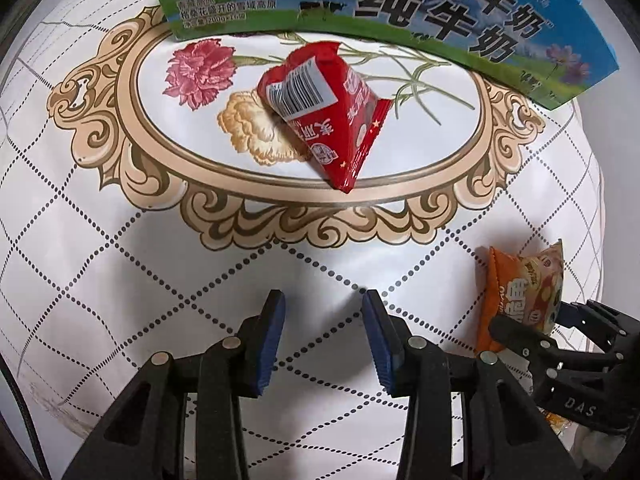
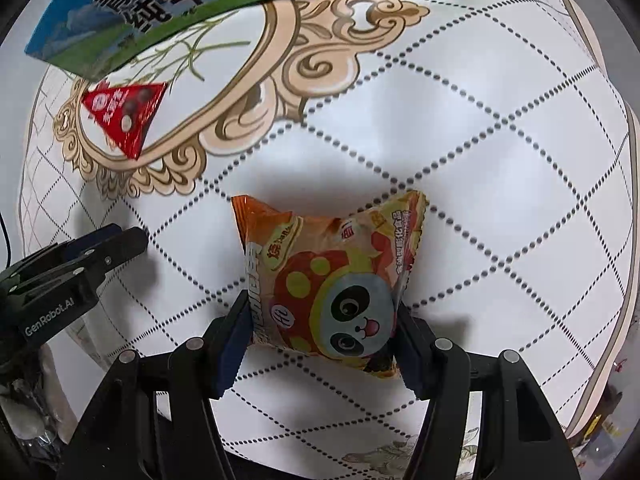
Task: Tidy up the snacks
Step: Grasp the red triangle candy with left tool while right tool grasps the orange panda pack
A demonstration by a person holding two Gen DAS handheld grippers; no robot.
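Observation:
A red triangular snack pack [image 1: 332,120] [image 2: 124,116] lies on the floral oval of the tablecloth, barcode side up. My left gripper [image 1: 323,300] points down over the quilted cloth in front of it, jaws a little apart with nothing between them; the right wrist view has it at the left edge [image 2: 132,236]. My right gripper [image 2: 322,304] is shut on an orange puffed snack bag with a panda face [image 2: 328,272], one pad on each side. The left wrist view shows that bag [image 1: 520,288] at lower right in the right gripper [image 1: 560,316].
A blue and green milk carton box [image 1: 440,12] [image 2: 160,8] stands at the far side, just behind the red pack. The white quilted tablecloth [image 1: 120,280] covers the table; its edge [image 2: 624,240] curves along the right. Clutter shows at the bottom left [image 2: 32,420].

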